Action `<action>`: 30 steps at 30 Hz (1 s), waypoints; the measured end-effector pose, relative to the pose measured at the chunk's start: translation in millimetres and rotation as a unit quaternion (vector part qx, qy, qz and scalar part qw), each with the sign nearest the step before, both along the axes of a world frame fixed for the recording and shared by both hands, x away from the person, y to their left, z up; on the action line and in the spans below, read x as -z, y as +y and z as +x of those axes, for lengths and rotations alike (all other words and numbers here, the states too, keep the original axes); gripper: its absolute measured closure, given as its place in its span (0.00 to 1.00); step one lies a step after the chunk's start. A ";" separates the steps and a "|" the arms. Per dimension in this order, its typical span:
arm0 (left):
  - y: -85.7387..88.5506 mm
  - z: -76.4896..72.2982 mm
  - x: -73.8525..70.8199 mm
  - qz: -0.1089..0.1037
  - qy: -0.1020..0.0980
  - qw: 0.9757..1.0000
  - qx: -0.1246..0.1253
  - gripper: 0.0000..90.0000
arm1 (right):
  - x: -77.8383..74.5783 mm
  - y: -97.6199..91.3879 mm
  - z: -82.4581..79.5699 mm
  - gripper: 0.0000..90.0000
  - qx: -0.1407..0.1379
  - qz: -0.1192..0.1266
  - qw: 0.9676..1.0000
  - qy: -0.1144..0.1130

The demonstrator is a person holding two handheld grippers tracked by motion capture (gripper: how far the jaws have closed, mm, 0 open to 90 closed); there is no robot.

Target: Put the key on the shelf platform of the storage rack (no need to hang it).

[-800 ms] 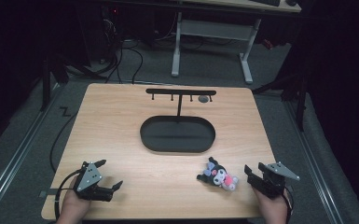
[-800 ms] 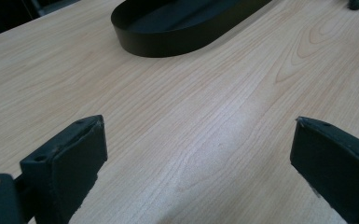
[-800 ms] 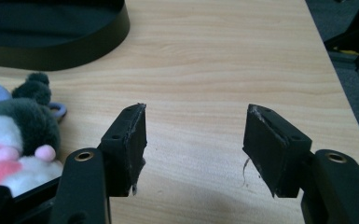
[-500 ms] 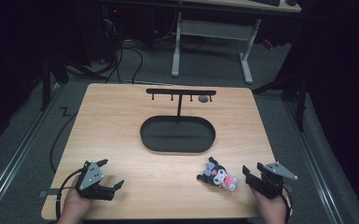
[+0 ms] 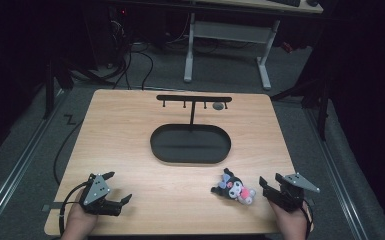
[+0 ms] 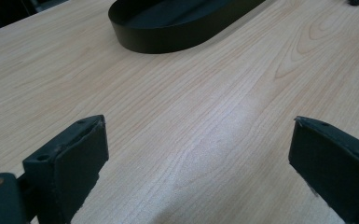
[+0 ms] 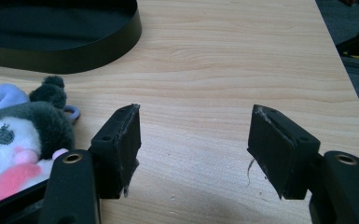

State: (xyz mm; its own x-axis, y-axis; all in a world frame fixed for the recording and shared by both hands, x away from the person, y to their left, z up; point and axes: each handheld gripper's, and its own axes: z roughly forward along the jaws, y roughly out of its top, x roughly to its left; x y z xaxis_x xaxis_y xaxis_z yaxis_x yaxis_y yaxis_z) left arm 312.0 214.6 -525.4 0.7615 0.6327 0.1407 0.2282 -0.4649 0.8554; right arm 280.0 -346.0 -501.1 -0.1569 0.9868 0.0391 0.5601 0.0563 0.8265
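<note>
- Change since the earlier high-view frames is slight: right gripper has edged a little toward the plush toy; left gripper and toy lie where they did before.
- Right gripper sits at the near right edge of the table, held in the person's right hand. Jaws stand apart at a moderate gap, bare wood between the fingers, nothing gripped.
- Plush toy in the right gripper view lies just beside the left-hand jaw, outside the gap; whether it touches the gripper body there I cannot tell.
- Toy is a dark-hooded figure with white face and pink parts, lying on the wood near the front edge, between the black oval tray and the right gripper, apart from the tray.
- Left gripper rests at the near left corner in the person's left hand. Jaws wide open, only table grain between the fingers, holding nothing, touching nothing that shows.
- Black oval tray lies well ahead of the left jaws, its far end cut off at the top of that view.
- Black rack stands behind the tray, a thin post with a crossbar; a small grey thing hangs near its right end, too small to make out.
- Toy is cut off at the left edge of the right gripper view; room beyond the table is dark, desk legs and cables barely readable.
</note>
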 end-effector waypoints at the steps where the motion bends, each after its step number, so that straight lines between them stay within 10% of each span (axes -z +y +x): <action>1: 0.0 -0.1 0.1 0.001 0.000 1.000 0.001 0.06 | 0.2 0.4 -0.1 0.39 0.000 0.001 1.000 0.001; 16: -2.0 0.4 1.7 0.006 0.009 1.000 0.006 0.06 | 2.0 1.2 -0.4 0.37 -0.001 -0.005 1.000 0.009; 30: 2.3 1.0 2.4 -0.004 0.009 1.000 0.004 0.06 | -18.6 10.5 8.3 0.35 -0.034 -0.003 0.998 0.061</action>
